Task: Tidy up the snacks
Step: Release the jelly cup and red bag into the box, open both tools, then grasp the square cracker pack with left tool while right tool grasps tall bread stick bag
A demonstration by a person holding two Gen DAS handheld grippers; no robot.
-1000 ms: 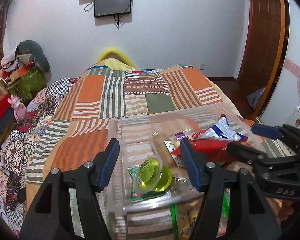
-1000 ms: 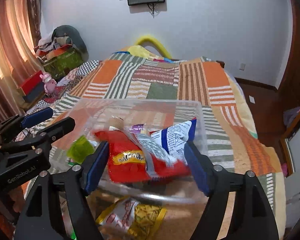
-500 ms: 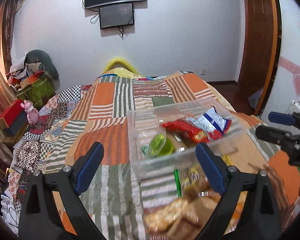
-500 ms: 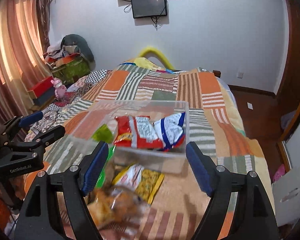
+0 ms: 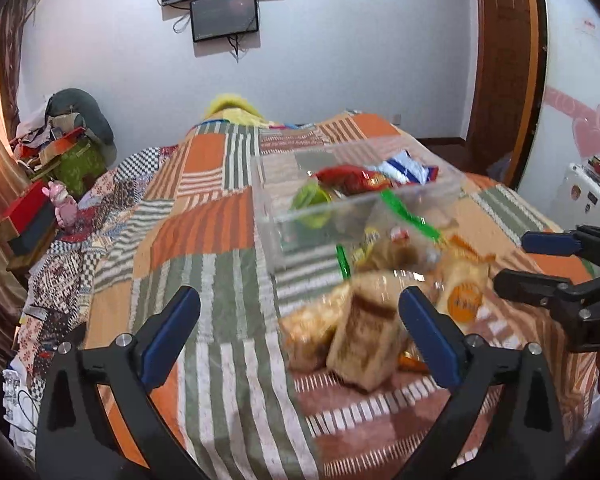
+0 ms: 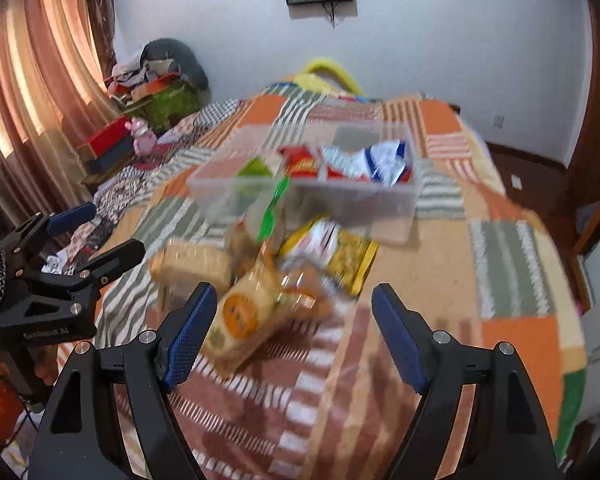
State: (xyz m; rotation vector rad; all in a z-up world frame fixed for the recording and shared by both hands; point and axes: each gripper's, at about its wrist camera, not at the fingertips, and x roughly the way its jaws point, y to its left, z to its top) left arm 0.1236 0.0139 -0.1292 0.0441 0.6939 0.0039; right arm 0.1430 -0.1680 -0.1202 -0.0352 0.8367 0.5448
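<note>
Both grippers have pulled back from the clear plastic bin [image 5: 364,204], which a second ago filled both wrist views and now sits farther up the bed [image 5: 220,360], toward its middle. The green jelly cup [image 5: 312,200] the left gripper [image 5: 300,344] hovered over now lies inside the bin beside the red packet [image 6: 304,166] and the blue-and-white packet [image 6: 384,162]. The left jaws are opening, nearly at their widest, with nothing pinched between them. The right gripper [image 6: 296,336] holds its jaws partly spread and empty. Both now face the loose pile near the bed's foot edge: a yellow packet [image 6: 340,252], a biscuit pack [image 6: 196,266] and an orange-labelled pack [image 6: 248,316]. Three snacks look stowed; the pile is likely next.
</note>
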